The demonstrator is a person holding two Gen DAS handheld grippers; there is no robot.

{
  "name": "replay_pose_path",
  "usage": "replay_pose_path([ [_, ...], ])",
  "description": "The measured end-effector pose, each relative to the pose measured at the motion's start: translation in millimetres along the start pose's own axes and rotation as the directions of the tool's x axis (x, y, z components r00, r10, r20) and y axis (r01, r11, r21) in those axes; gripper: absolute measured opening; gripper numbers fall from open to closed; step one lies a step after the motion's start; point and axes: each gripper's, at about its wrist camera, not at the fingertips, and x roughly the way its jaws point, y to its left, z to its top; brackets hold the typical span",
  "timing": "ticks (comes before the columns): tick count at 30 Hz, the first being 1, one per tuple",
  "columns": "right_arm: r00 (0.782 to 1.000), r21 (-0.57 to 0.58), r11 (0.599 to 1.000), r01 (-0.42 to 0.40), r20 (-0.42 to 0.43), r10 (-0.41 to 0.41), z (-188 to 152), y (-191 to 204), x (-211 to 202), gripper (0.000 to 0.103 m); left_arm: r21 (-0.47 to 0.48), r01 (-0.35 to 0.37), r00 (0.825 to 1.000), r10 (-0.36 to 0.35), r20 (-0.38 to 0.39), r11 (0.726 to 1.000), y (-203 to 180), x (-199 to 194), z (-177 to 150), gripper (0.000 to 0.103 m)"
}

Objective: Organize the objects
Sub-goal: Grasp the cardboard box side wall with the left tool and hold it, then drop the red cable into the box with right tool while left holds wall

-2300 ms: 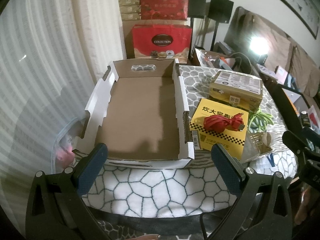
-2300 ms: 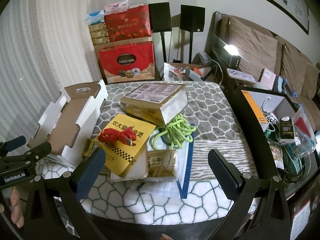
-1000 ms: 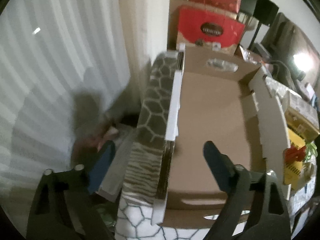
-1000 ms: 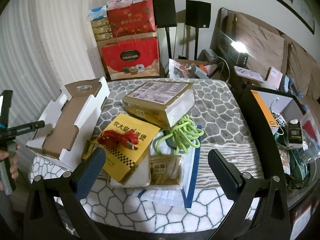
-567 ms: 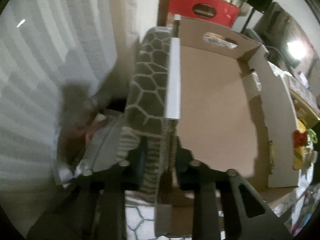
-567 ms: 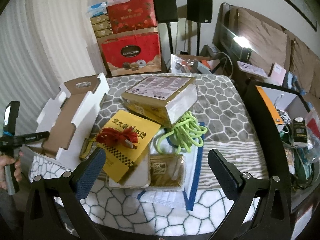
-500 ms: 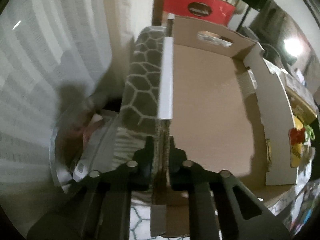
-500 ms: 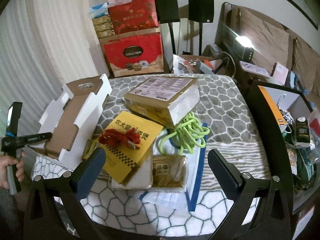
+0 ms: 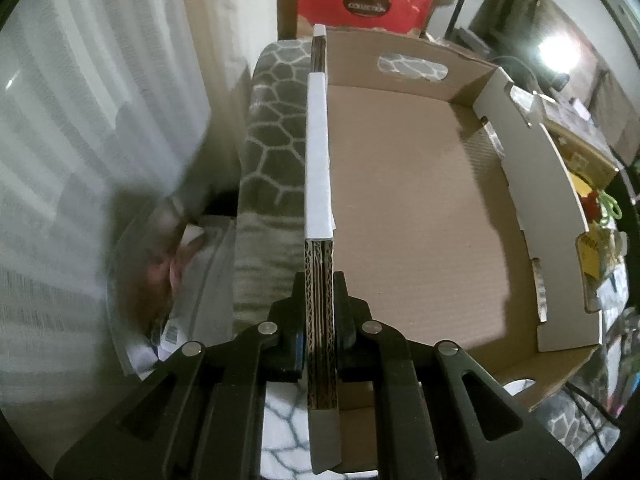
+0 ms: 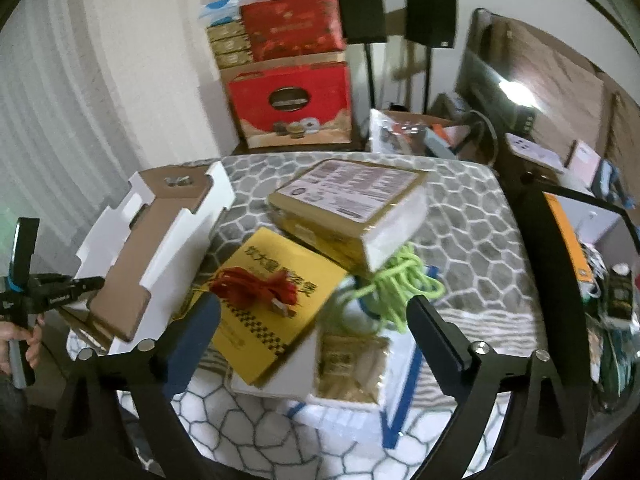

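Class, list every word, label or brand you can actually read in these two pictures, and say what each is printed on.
"COLLECTION": oval badge on the red gift box.
Yellow packet: large black characters, too blurred to read.
Label on the gold box: print too small.
White lettering on the left gripper: unreadable.

White curtain (image 10: 48, 120) left; black speakers (image 10: 362, 12) against wall; brown sofa (image 10: 560, 92) right.

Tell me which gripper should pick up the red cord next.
Right. The right gripper hangs open just over the red cord, while the left gripper is clamped on the cardboard tray wall.
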Motion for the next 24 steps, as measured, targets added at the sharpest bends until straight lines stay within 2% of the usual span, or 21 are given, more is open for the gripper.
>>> replay_pose_path([
  [11,0.998,-0.088,0.995,-0.05,-0.028,0.047,8.8,27.1,51.3,0.091,-0.062,0.014,1.0,-0.013,0.015,0.998,0.6,-2.7,-8.0,0.01],
  [16,0.997,-0.111,0.992,-0.054,-0.064,0.047,5.5,30.2,73.9,0.089,-0.063,-0.016,0.999,0.018,0.03,0.998,-2.9,-1.2,-11.9,0.01],
  [17,0.997,-0.112,0.992,-0.05,-0.072,0.042,4.7,31.6,76.7,0.086,-0.063,-0.021,0.999,0.023,0.032,0.998,-4.0,-1.1,-12.4,0.01],
  [19,0.996,-0.124,0.991,-0.049,-0.085,0.038,1.4,33.8,81.1,0.063,-0.069,-0.018,0.999,0.021,0.035,0.997,-4.4,-1.4,-14.2,0.01],
  [23,0.997,-0.145,0.988,-0.048,-0.073,0.038,-2.8,38.6,78.7,0.054,-0.086,-0.002,0.999,0.006,0.039,0.996,-1.3,-1.9,-15.0,0.01],
  [24,0.997,-0.146,0.988,-0.049,-0.068,0.04,-2.8,38.6,76.6,0.04,-0.088,0.0,0.999,0.003,0.041,0.996,-0.7,-2.1,-15.2,0.01],
])
